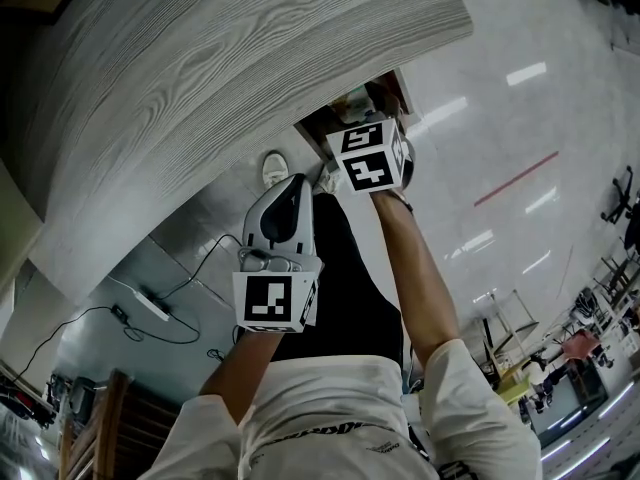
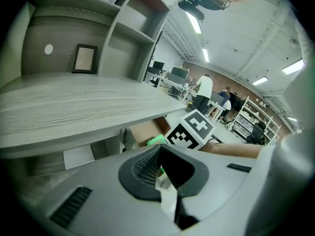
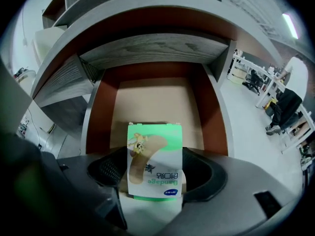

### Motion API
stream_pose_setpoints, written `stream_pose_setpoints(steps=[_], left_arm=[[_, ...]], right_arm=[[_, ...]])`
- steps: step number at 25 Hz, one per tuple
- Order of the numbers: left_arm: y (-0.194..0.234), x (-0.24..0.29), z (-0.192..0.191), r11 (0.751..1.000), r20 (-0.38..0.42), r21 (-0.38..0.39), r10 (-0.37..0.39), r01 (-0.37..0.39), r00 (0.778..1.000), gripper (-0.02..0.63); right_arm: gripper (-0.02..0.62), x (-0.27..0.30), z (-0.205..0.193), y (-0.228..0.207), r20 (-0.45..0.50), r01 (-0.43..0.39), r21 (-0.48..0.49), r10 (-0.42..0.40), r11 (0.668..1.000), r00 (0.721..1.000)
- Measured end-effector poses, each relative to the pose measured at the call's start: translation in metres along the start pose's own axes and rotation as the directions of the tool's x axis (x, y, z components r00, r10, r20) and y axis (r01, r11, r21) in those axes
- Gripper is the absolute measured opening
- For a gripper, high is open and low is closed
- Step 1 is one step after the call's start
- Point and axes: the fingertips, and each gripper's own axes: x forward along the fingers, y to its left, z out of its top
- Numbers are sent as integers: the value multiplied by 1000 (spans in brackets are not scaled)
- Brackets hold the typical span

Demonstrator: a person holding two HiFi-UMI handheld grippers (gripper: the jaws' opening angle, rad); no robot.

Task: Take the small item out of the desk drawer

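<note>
so: drawer open, box between the jaws, not out yet

desk (image 1: pixel 200 78) overhangs and its drawer (image 3: pixel 204 107) is pulled open, so access looks done. left gripper (image 2: pixel 158 156) hangs by the desk edge, clear of the drawer, jaws closed together on nothing. right gripper (image 3: pixel 153 168) points down into the drawer, jaws spread wide with the green bandage box (image 3: pixel 155 151) upright between them. pads look just off its sides, so i'd call it not gripped yet. box sits at the near end of the drawer, rest of the floor bare. left by my read: clamp the box, lift it clear of the drawer walls, bring it out
</note>
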Motion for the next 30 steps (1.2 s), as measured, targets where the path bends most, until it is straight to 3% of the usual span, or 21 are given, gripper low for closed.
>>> stream_pose_setpoints(steps=[12,30], left_arm=[[-11,-20,13,999,27,43,-26,25,999,17],[-34,-59,45,991,94,121,-64,53,993,17]], right_arm=[[371,-38,12,-1,94,20,74,-27,997,995],[371,-114,33,5,252,16,201,-67,979,965]])
